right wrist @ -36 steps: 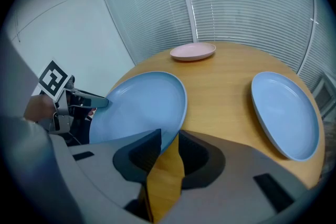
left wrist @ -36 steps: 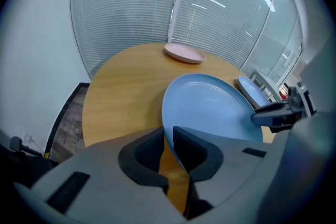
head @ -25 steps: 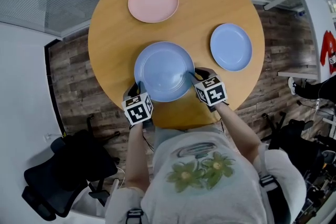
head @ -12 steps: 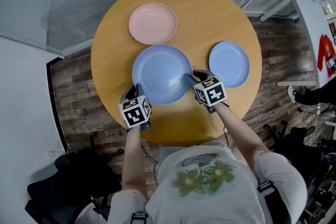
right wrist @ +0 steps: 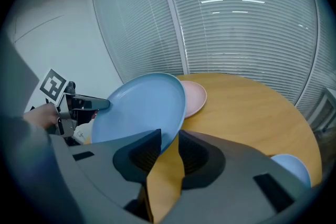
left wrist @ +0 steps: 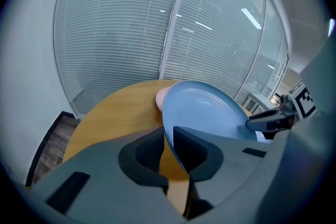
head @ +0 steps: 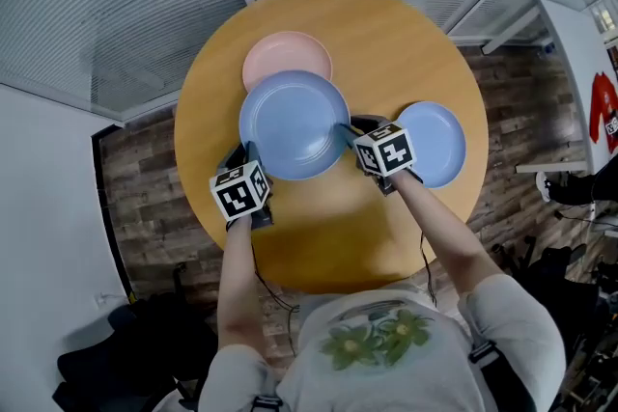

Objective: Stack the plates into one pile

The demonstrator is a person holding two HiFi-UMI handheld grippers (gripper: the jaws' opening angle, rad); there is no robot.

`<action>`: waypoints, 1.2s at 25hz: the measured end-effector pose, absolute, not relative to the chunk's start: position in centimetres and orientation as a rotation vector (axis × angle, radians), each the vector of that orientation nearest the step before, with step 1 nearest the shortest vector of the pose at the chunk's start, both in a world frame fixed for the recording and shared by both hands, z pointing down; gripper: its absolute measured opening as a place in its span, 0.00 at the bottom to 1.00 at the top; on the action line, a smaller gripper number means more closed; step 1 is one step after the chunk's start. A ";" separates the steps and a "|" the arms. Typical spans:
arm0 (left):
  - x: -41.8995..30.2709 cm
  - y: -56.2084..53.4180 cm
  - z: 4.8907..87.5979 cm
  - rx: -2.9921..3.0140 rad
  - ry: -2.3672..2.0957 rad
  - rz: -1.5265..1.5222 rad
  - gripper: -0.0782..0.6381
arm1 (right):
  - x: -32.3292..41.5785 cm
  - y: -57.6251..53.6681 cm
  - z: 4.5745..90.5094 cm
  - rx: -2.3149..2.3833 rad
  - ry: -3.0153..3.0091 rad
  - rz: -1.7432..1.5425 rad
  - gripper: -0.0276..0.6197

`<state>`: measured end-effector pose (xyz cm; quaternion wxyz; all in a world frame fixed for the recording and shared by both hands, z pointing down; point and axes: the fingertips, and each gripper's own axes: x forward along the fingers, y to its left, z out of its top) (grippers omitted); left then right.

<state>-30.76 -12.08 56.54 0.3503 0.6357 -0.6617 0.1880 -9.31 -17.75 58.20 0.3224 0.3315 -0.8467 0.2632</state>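
Round wooden table [head: 328,236]: left gripper [head: 249,155] and right gripper [head: 350,132] both clamped on the rim of the large round blue plate [head: 294,125], held partly over the small pink plate [head: 282,53]. Small blue plate [head: 444,145] sits apart. Nothing looks stacked yet.

No words, brands or numbers can be read. The cube [head: 239,191] on the left claw [head: 250,151] and the cube [head: 384,151] on the right claw [head: 346,130] bear only black-and-white square patterns. The white marks on the red thing [head: 608,87] beyond the bench's right edge are too small to read.
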 end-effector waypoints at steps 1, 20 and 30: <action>-31.0 -13.0 56.4 1.649 -1.718 0.485 0.21 | -9.5 -18.7 58.0 0.872 -2.227 0.689 0.23; -34.1 -28.4 58.3 1.691 -1.711 0.588 0.21 | -12.8 -34.0 59.3 0.922 -2.205 0.629 0.23; -35.4 -31.4 62.5 1.634 -1.669 0.646 0.21 | -14.4 -37.6 62.7 0.884 -2.132 0.611 0.23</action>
